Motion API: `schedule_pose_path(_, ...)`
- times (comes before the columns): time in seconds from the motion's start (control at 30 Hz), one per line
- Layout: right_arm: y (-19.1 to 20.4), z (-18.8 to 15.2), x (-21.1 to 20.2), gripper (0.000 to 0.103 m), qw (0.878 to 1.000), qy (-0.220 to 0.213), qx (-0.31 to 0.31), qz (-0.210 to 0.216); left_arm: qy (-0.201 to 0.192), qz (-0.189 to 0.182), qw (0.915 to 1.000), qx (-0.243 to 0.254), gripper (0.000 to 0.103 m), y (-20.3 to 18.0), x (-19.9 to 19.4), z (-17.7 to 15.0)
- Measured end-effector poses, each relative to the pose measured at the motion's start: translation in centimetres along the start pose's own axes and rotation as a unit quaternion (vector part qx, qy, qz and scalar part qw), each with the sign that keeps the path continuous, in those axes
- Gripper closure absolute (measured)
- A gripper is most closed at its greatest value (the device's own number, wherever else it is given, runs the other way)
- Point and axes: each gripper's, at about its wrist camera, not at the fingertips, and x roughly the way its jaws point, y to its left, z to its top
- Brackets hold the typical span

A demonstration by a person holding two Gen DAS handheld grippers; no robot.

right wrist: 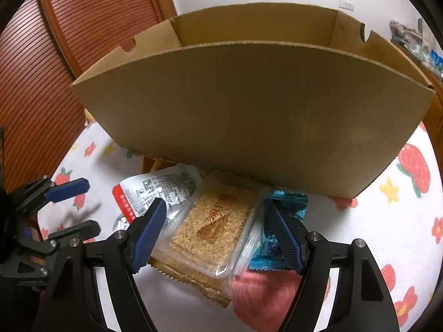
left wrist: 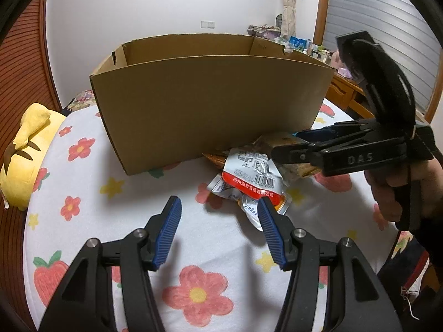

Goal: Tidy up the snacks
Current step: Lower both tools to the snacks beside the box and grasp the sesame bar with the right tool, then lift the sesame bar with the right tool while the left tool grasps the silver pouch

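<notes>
Surface: floral sheet
Box: contents hidden
Snacks: sesame pack before box
Left gripper: spread, empty
Right gripper: spread, straddling sesame pack

Cardboard box stands on the bed, open side up. Snack heap lies on the bed against the box's near wall, toward its right end. In the heap: sesame-bar tray in the middle, foil pouch touching its left, crimped packet touching its right. Plush toy lies left of the box, at the bed's edge.
</notes>
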Motion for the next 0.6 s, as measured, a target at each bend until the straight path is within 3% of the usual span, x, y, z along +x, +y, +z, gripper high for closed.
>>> schedule_pose_path(0.2,0.2,0.1,0.9,0.026,1.000,0.013,0.000,0.009,-0.001,-0.002,1.0000,0.003,0.045,-0.3,0.1,0.2)
schedule_pose_path(0.43,0.3,-0.7,-0.5,0.054,1.000,-0.004,-0.003,0.016,-0.003,-0.007,0.9999,0.012,0.045,-0.8,0.5,1.2)
schedule_pose_path(0.6,0.5,-2.5,-2.3,0.056,1.000,-0.023,-0.014,0.016,0.000,-0.011,0.9996,0.028,0.045,-1.6,1.2,2.0)
